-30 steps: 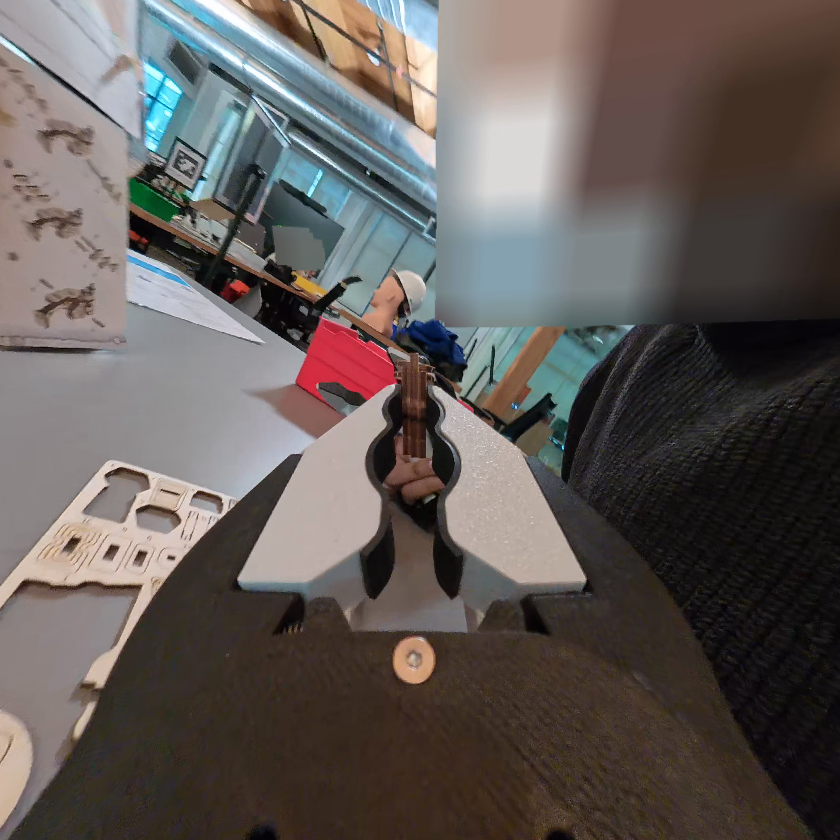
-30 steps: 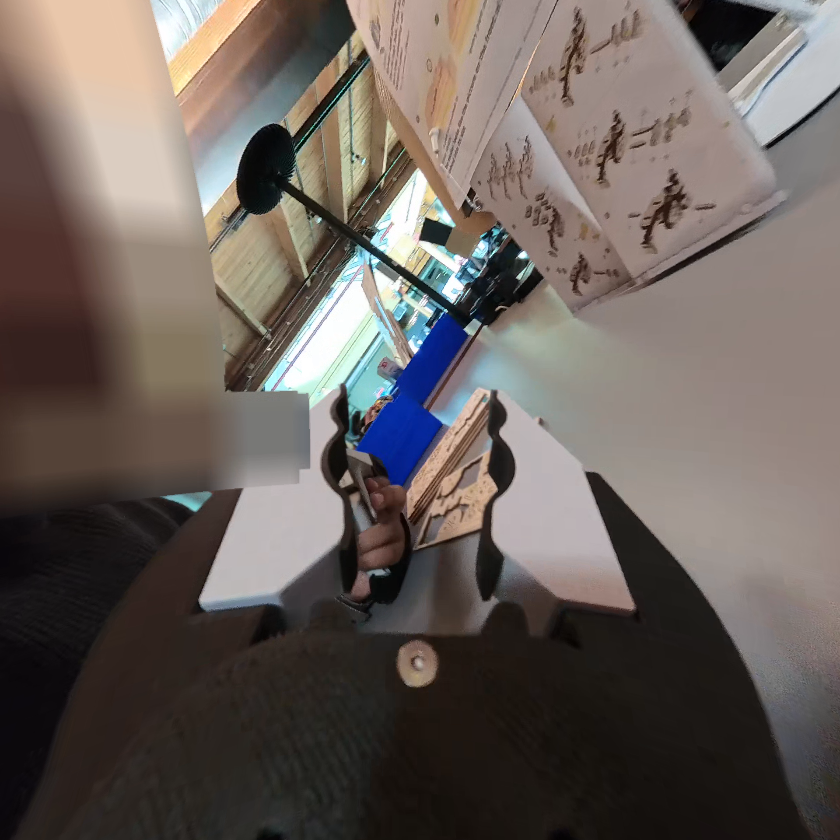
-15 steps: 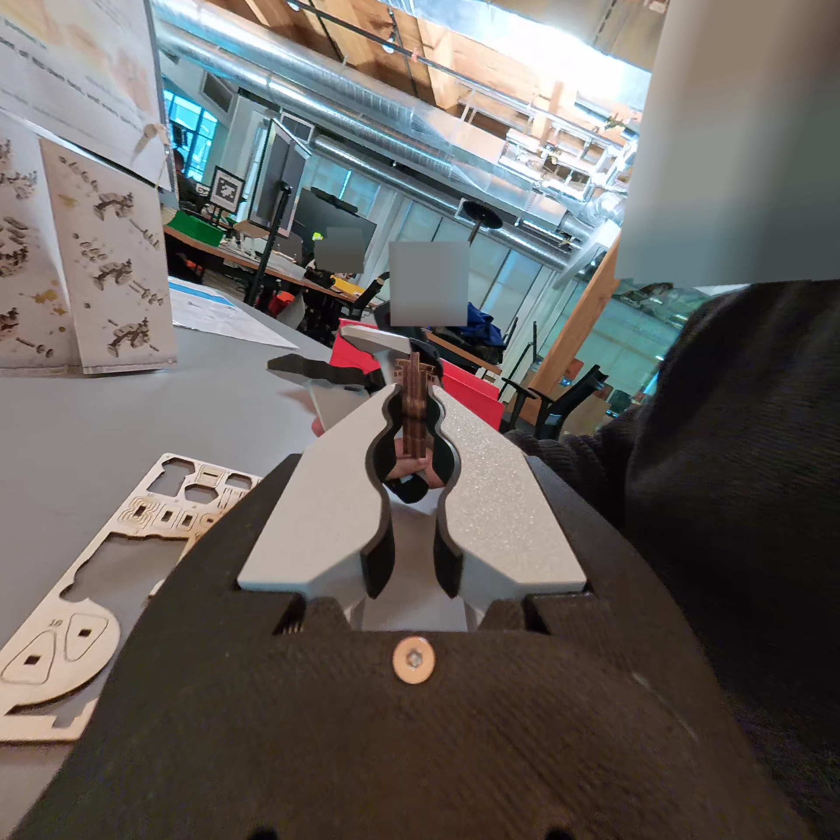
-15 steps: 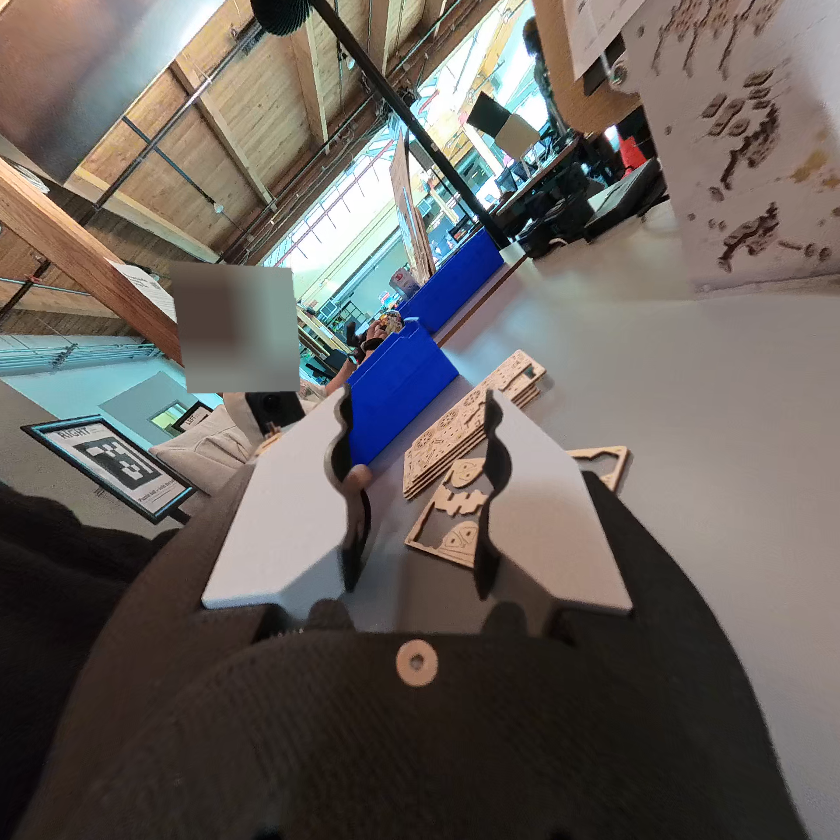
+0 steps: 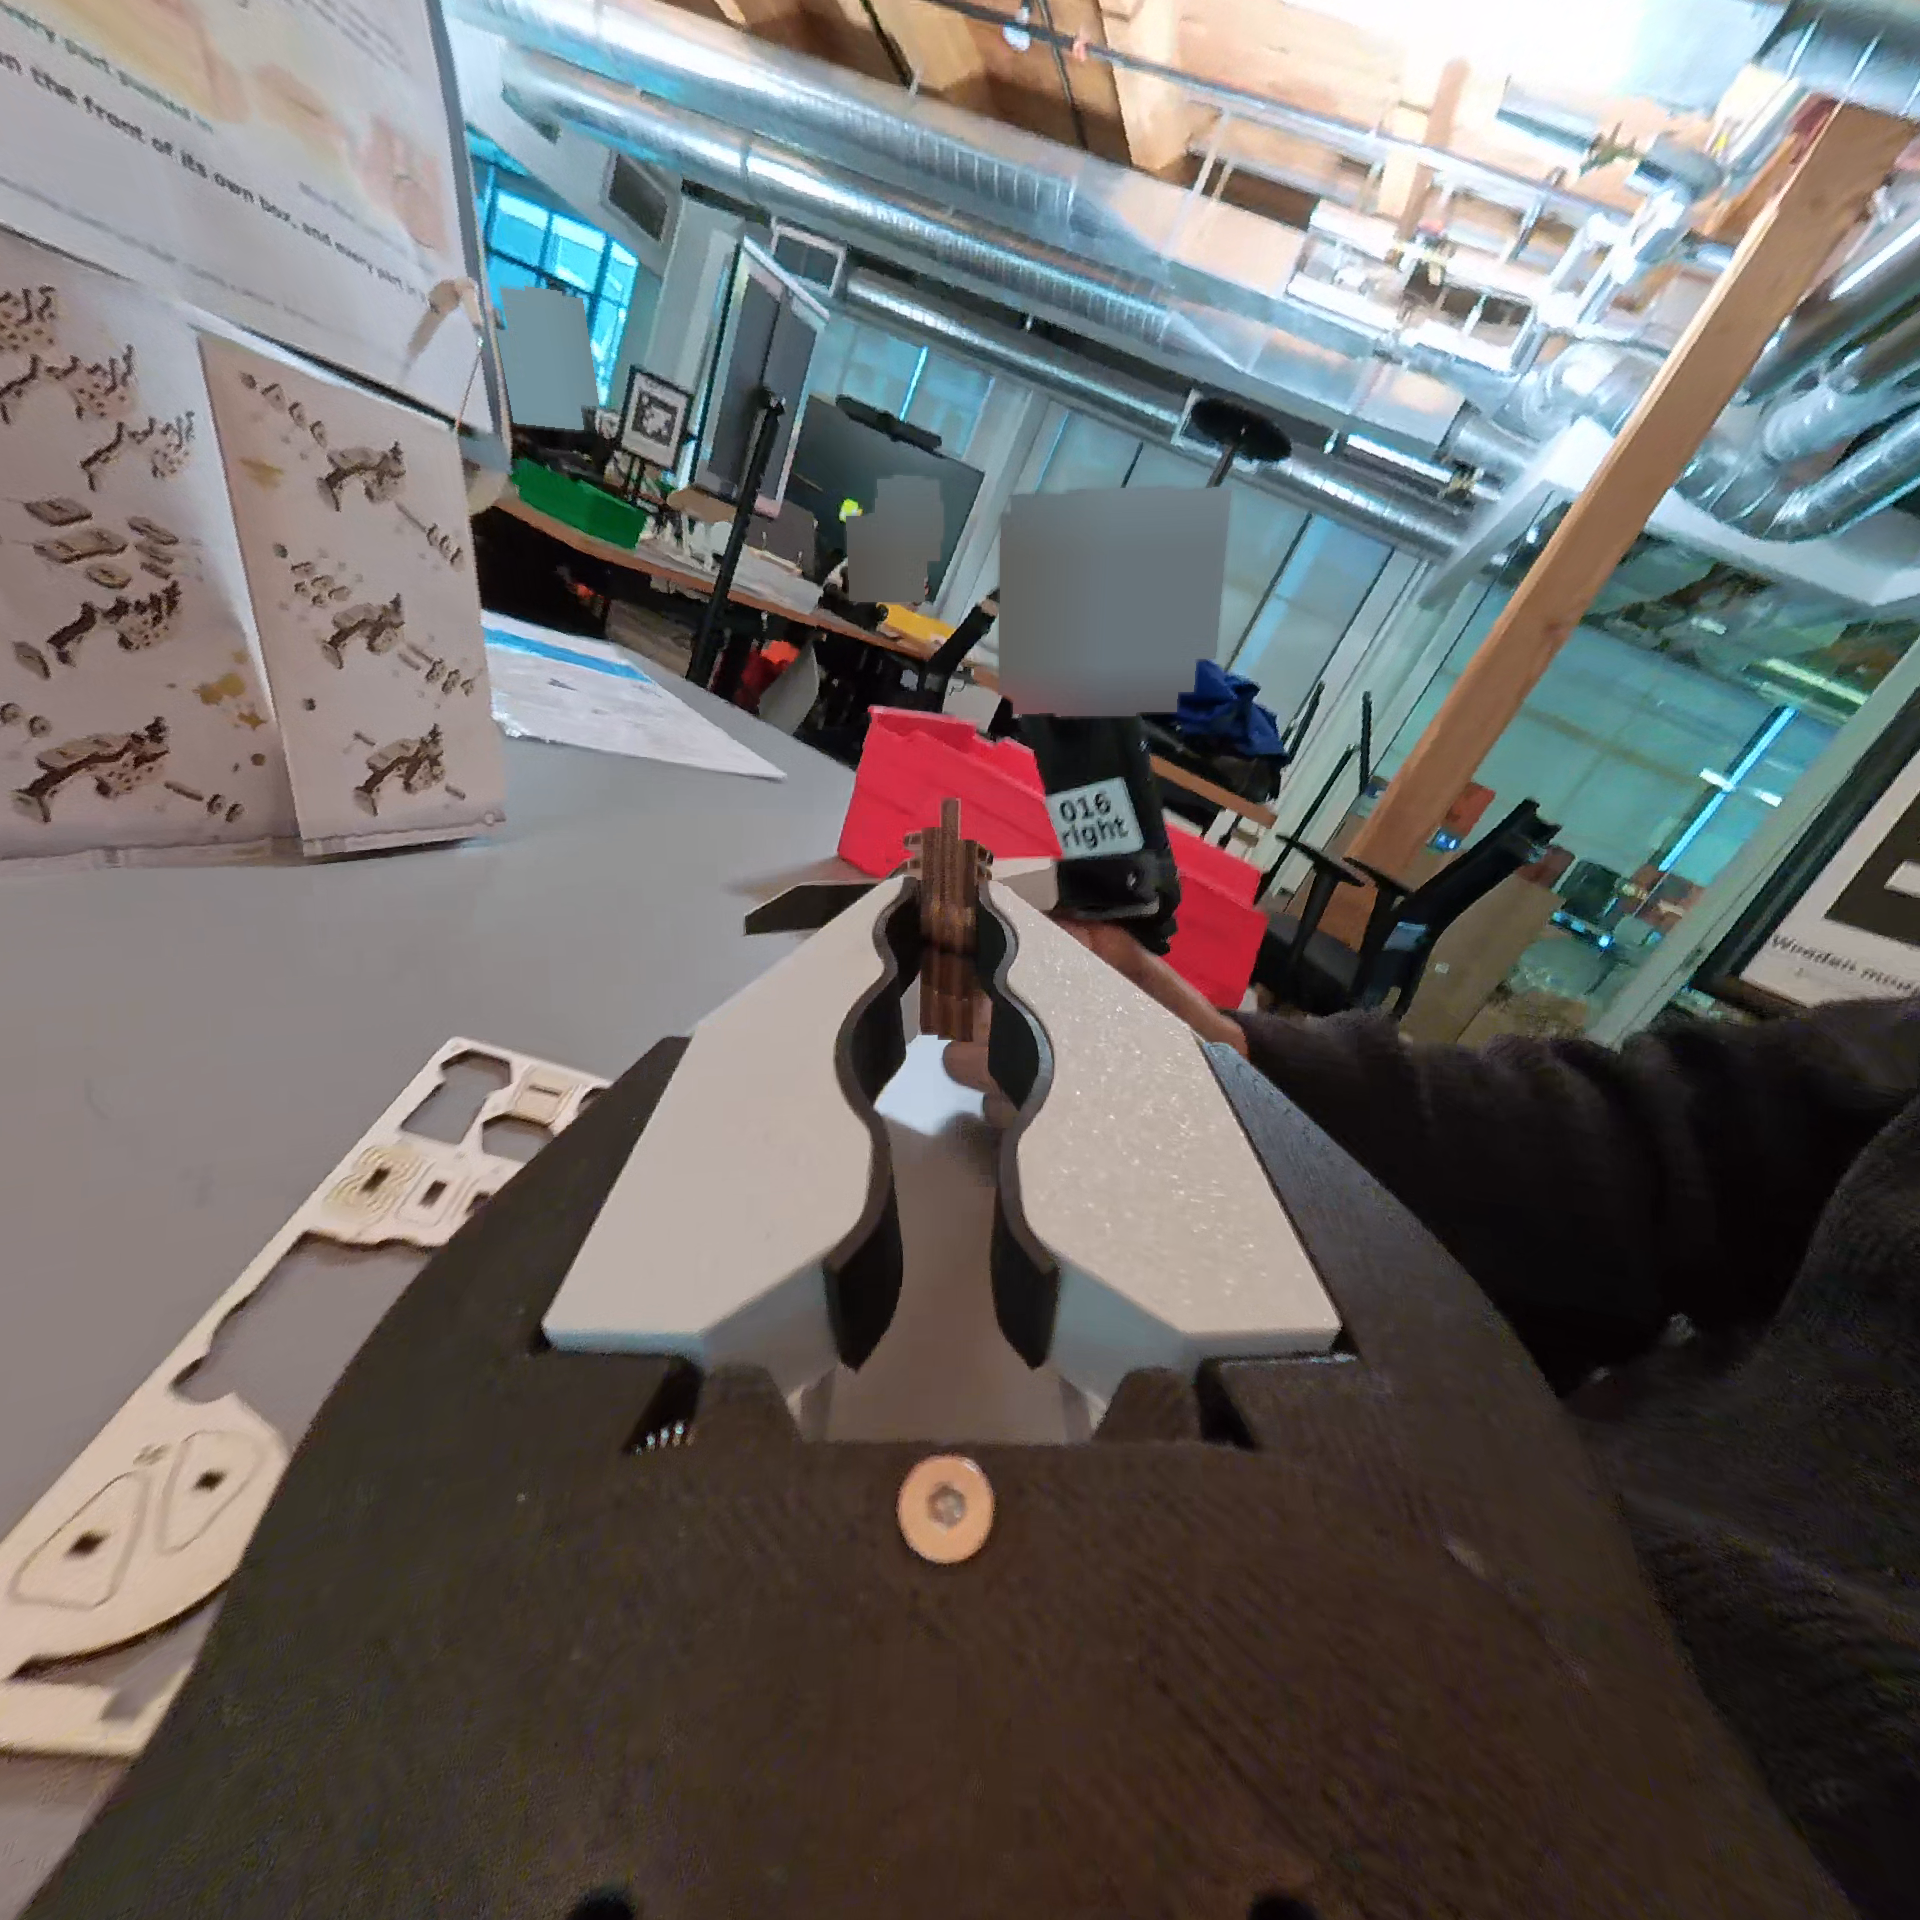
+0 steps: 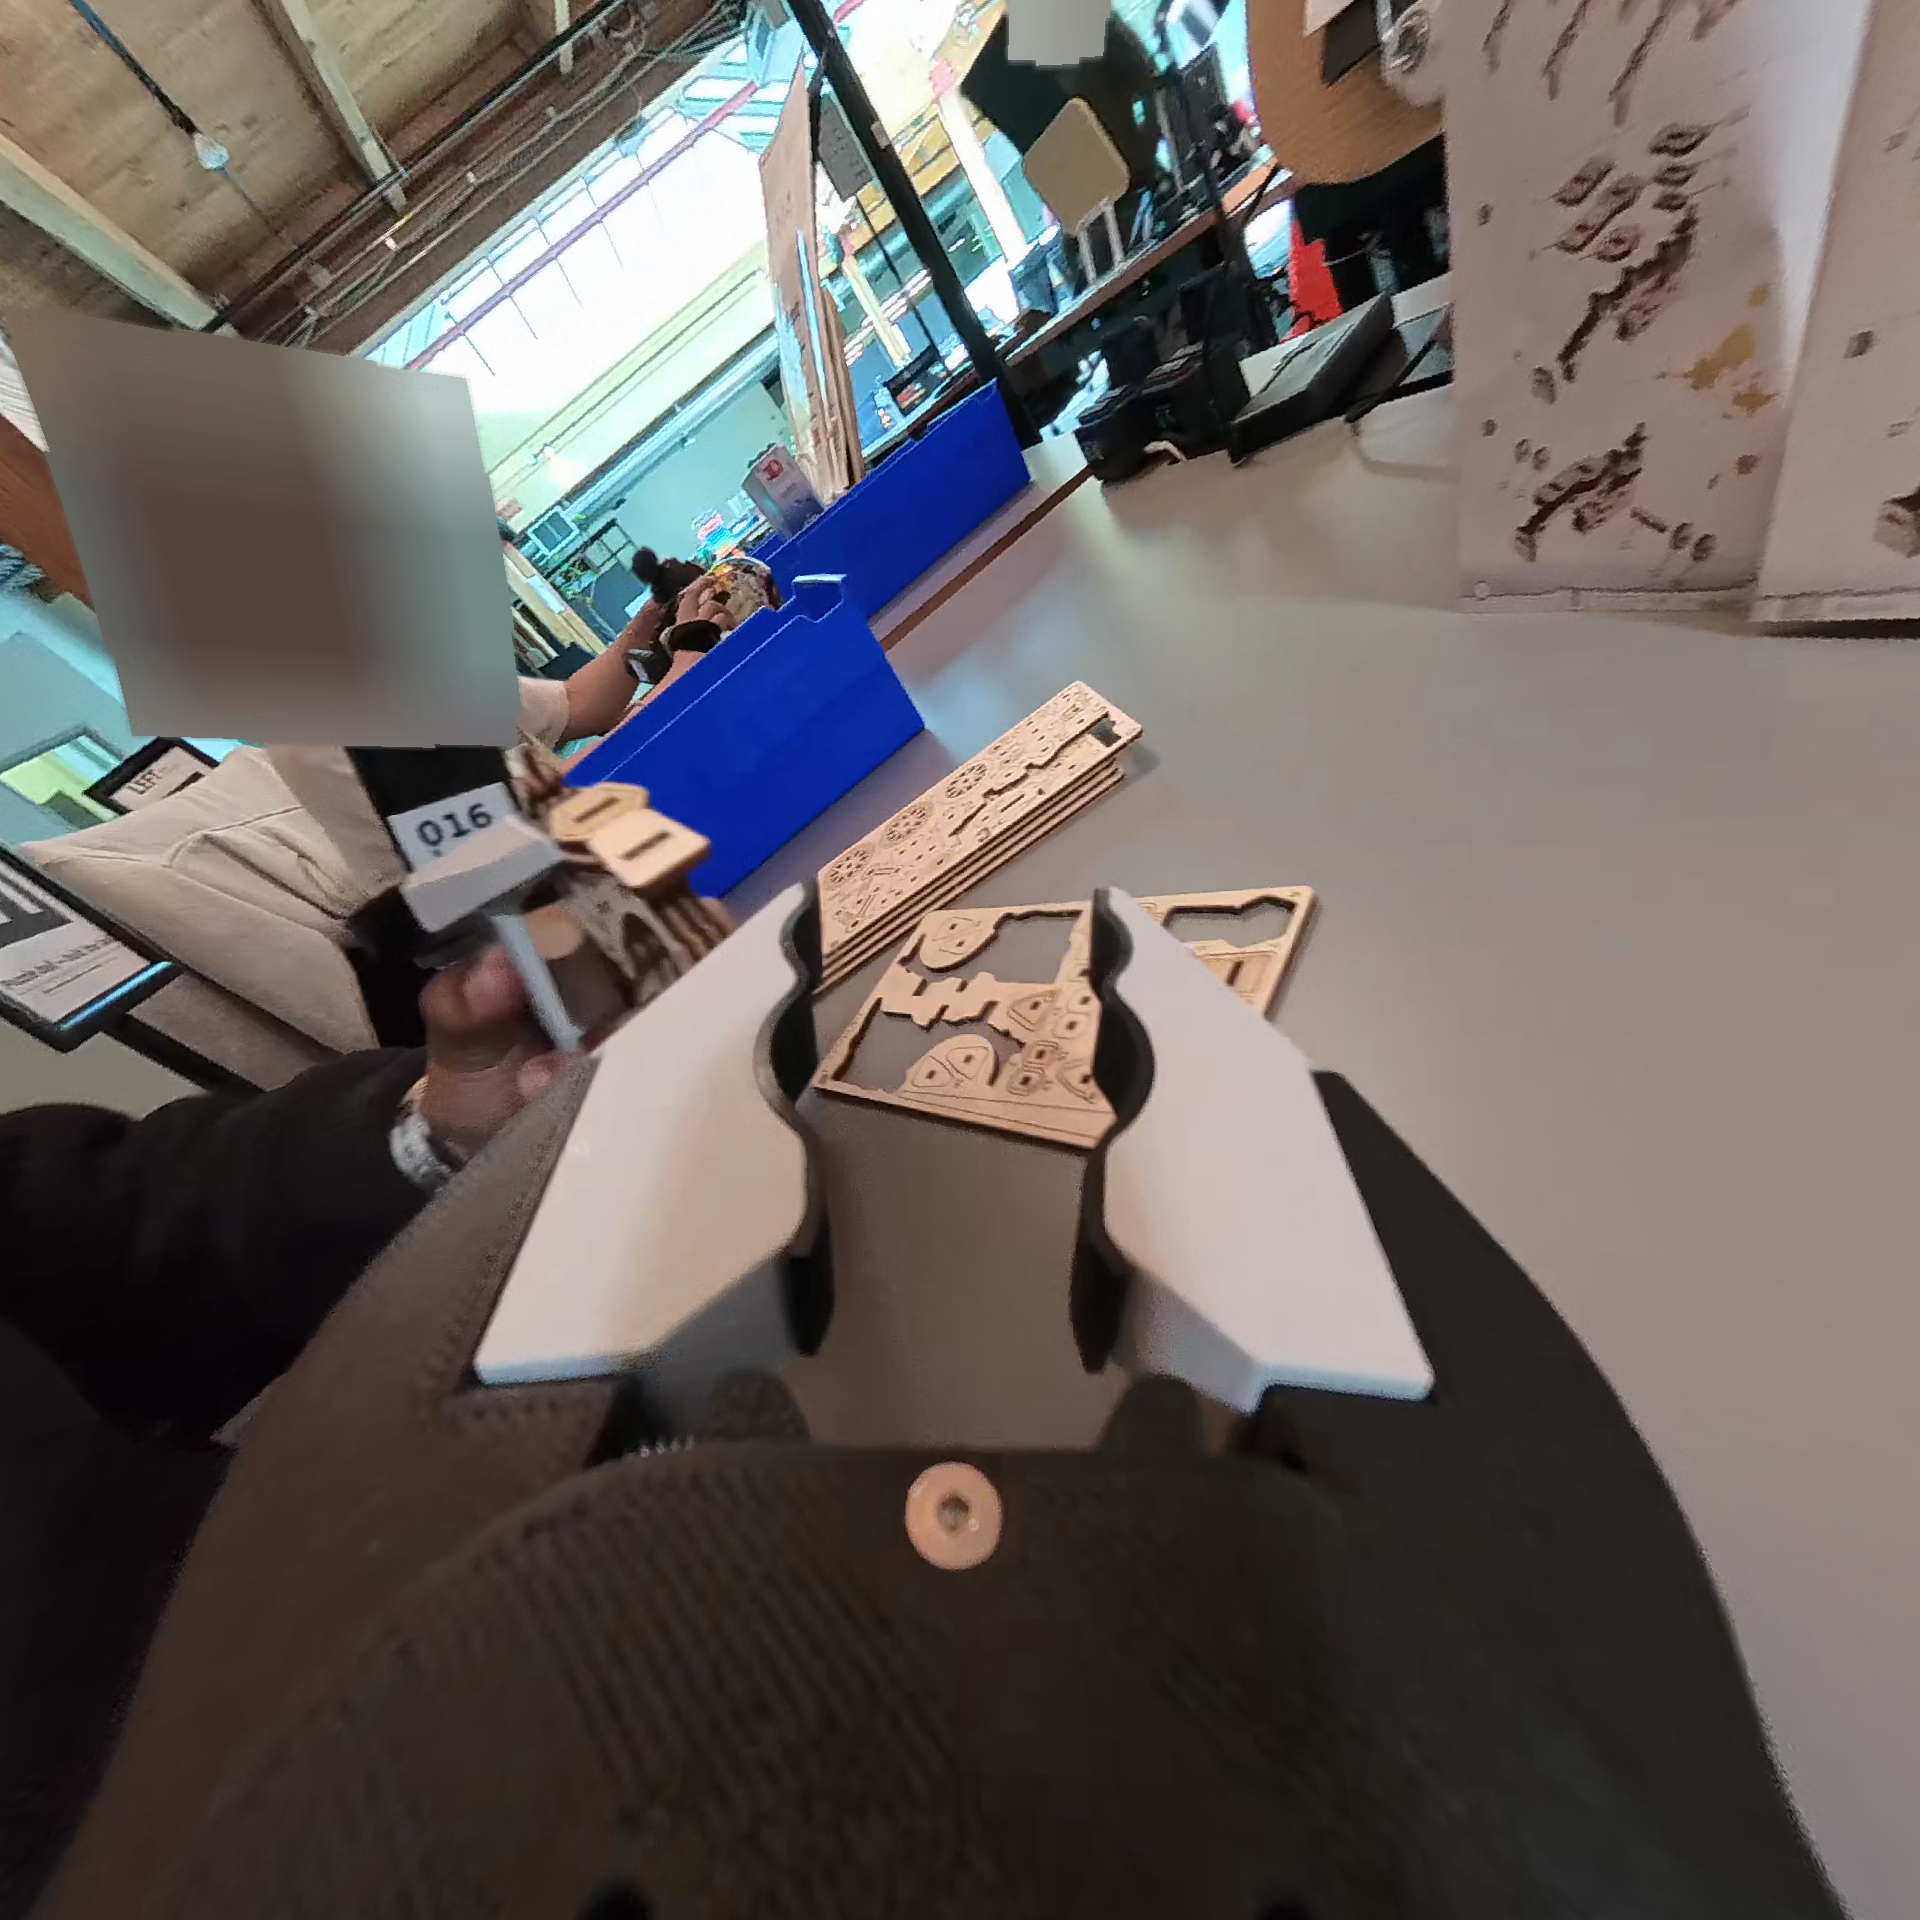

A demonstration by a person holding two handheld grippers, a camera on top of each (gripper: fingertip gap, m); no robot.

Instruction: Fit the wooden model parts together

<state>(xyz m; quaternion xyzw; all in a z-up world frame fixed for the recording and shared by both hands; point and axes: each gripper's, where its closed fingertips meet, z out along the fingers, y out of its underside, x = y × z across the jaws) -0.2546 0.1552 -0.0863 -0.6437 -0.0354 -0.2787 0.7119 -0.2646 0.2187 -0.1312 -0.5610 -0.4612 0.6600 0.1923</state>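
Observation:
My left gripper (image 5: 948,896) is shut on a small wooden assembly (image 5: 948,961) of stacked brown layers that sticks out past the fingertips, held above the grey table (image 5: 312,987). In the right wrist view the same assembly (image 6: 623,857) shows at the left, with tan lobed pieces on top. My right gripper (image 6: 951,920) is open and empty, its fingers (image 6: 1195,1091) low over a partly punched-out wooden sheet (image 6: 997,1049). The right gripper's black body (image 5: 1101,842) shows just behind the left fingertips.
A stack of wooden part sheets (image 6: 977,821) lies beyond the punched sheet, beside blue bins (image 6: 748,748). Another punched-out sheet (image 5: 312,1299) lies at my left. Upright instruction sheets (image 5: 312,623) stand at the back. A red bin (image 5: 935,779) sits behind the grippers.
The right gripper swung from facing the person down toward the table and now points at the punched sheet, still open. The left gripper turned left, keeping its hold on the assembly.

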